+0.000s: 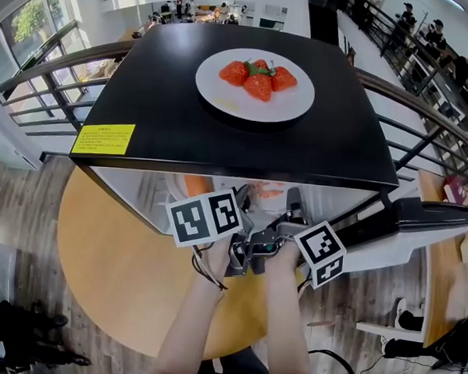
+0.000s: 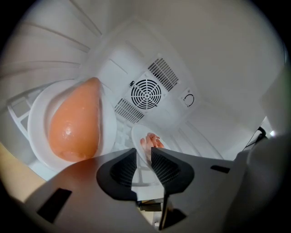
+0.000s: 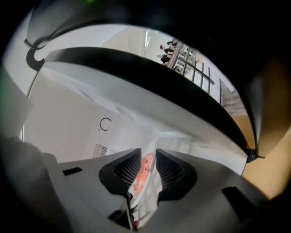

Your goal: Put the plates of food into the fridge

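My left gripper [image 2: 143, 159] stands partly open at the mouth of the fridge [image 1: 221, 135]. Its pads are apart and press on nothing. My right gripper [image 3: 148, 160], close beside it at three o'clock, is closed on the rim of a white plate [image 3: 142, 200]. That plate shows edge-on between the pads, with pink food [image 3: 145, 169] on it. From my left gripper, the same plate lies just past the jaws at twelve o'clock, inside the fridge. At ten o'clock from there, a second plate [image 2: 35, 136] carries a smooth orange lump [image 2: 75, 123] and also sits inside. Farther in, at twelve o'clock, the round fan grille [image 2: 146, 94] is set in the white back wall. Up on the fridge's black top, a third plate [image 1: 219, 99] holds strawberries [image 1: 257, 76], not yet put inside.
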A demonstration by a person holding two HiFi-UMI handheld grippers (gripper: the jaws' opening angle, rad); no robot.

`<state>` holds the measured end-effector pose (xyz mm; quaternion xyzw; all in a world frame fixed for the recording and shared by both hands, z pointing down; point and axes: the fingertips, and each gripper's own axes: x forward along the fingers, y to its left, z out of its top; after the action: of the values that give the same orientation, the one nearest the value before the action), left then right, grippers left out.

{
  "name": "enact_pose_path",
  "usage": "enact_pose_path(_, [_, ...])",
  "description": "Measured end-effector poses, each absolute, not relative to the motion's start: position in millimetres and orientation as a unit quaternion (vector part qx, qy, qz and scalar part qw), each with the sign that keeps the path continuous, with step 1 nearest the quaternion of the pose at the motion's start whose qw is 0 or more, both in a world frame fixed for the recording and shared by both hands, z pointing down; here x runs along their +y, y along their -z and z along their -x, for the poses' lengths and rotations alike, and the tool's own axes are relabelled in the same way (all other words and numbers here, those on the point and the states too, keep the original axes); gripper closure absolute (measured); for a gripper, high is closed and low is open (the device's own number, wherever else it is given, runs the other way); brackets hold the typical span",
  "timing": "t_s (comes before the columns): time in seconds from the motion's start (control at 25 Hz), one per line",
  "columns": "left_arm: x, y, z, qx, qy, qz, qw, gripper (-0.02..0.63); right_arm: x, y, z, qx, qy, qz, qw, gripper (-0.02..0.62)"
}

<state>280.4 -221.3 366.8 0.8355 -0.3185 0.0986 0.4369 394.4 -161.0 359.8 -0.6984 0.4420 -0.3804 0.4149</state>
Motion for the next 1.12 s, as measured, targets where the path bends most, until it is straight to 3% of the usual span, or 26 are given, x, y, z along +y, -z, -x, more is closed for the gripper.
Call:
enact_pose_path(0.68, [-228,-374,-272,-0.392,-0.195,-0.831,0.343,0.503,-170,-366,-385,0.497,0.318,0.791,0.164,0.502])
enact_pose_path(0.92, [-234,-377,-275,-0.418,-0.228,-0.821,0.314,0.499,-173,-358,-383,0.514,0.287,0.792,0.160,0.502])
enact_pose_path(1.12, [-237,-372,-275,-0.432,-0.277,-0.830,0.218,0.497,-172,-359,-383,0.522,0.283,0.788,0.160,0.502])
